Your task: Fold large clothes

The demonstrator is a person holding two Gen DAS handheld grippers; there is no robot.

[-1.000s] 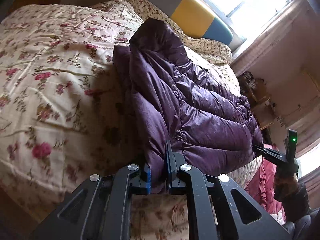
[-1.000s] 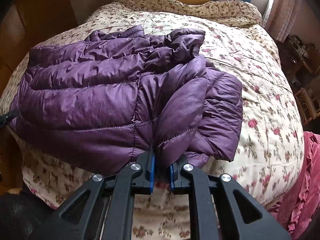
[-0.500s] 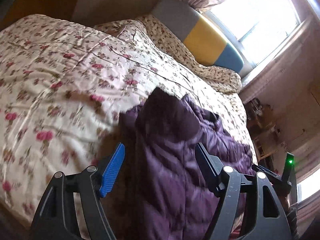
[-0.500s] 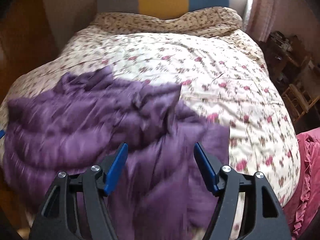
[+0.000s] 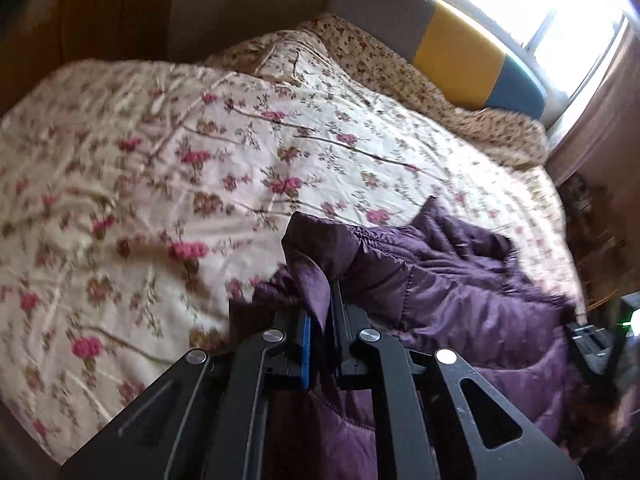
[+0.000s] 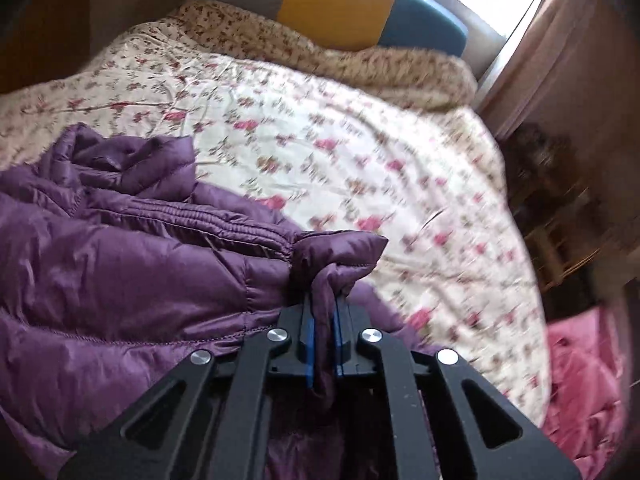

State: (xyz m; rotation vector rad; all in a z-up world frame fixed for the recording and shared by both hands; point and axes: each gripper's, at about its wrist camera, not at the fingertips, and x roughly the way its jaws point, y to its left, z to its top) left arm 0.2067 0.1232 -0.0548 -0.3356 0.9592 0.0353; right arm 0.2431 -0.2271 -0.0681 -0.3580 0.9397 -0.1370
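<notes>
A purple quilted puffer jacket lies bunched on the near part of a bed with a floral cover. My left gripper is shut on a fold of the jacket's left edge. In the right wrist view the jacket spreads to the left, and my right gripper is shut on a bunched corner of it. The right gripper's body also shows at the far right of the left wrist view.
A floral pillow and a grey, yellow and blue headboard are at the far end, under a bright window. Wooden furniture stands right of the bed. Pink fabric lies at the lower right.
Both grippers let go of the jacket, opened wide half a second ago, and have shut again on new folds of it. The jacket now lies lower and more bunched.
</notes>
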